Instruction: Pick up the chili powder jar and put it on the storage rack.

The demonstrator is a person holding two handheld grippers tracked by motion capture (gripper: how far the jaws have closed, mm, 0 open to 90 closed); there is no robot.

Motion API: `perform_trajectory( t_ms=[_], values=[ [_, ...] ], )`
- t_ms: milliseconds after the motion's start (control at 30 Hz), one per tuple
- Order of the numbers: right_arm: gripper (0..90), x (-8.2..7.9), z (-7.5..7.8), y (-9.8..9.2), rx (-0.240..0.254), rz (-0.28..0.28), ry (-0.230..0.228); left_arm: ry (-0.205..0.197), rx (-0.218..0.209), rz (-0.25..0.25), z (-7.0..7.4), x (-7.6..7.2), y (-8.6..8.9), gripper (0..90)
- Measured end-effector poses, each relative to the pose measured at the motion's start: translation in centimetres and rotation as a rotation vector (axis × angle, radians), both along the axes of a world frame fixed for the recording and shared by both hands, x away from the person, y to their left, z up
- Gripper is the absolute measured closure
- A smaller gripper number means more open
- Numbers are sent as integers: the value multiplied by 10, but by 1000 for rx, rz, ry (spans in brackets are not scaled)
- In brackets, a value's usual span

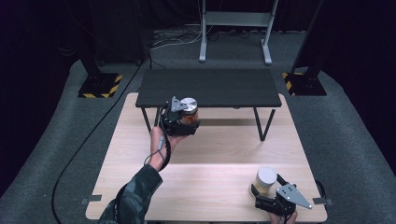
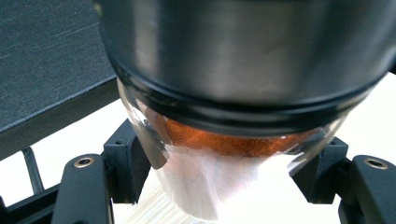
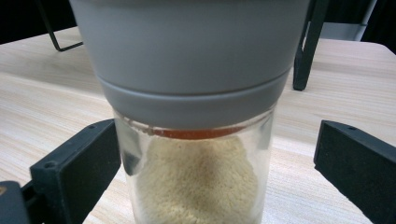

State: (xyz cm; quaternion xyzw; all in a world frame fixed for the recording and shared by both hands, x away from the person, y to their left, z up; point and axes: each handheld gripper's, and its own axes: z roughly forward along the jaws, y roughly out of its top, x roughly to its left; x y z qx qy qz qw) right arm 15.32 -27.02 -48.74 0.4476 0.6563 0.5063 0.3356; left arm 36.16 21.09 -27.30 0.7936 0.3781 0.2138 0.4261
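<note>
Hard up against the left gripper view: steel-lidded glass jar (image 2: 243, 70) of orange-red powder, pinched low on its glass by the left gripper (image 1: 186, 120), both black pads pressed to the wall. Shut firmly on it, no slack to be seen. Held tilted and clear of the wooden table (image 1: 219, 144), just in front of the black shelf (image 1: 210, 86), lid about level with the shelf's front edge.

Down at the near right corner of the table: grey-lidded jar (image 1: 266, 176) of pale beige powder, standing upright on the wood. Bracketed by the right gripper (image 1: 264, 189) but not gripped; in the right gripper view one pad (image 3: 79, 163) just beside the glass, the other pad (image 3: 355, 168) well apart from it. Open, then, and holding nothing.

Step in hand, as judged: carrying the orange jar up toward the shelf top, with the beige jar waiting its turn.

Next move likely calls for: a little more height so the jar's base clears the shelf edge, then forward over the dark board, set upright and lowered flat before any release. Worth watching the tilt, since a jar put down on its rim could topple.
</note>
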Motion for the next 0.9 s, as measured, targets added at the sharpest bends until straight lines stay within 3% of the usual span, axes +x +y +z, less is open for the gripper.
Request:
perform_trajectory(
  t_ms=[633,900],
  values=[
    [0,0,0,0,-1,5,2,-7,15,-8,14,5,-2,310],
    [0,0,0,0,-2,3,1,-12,0,6,18,6,2,310]
  ],
)
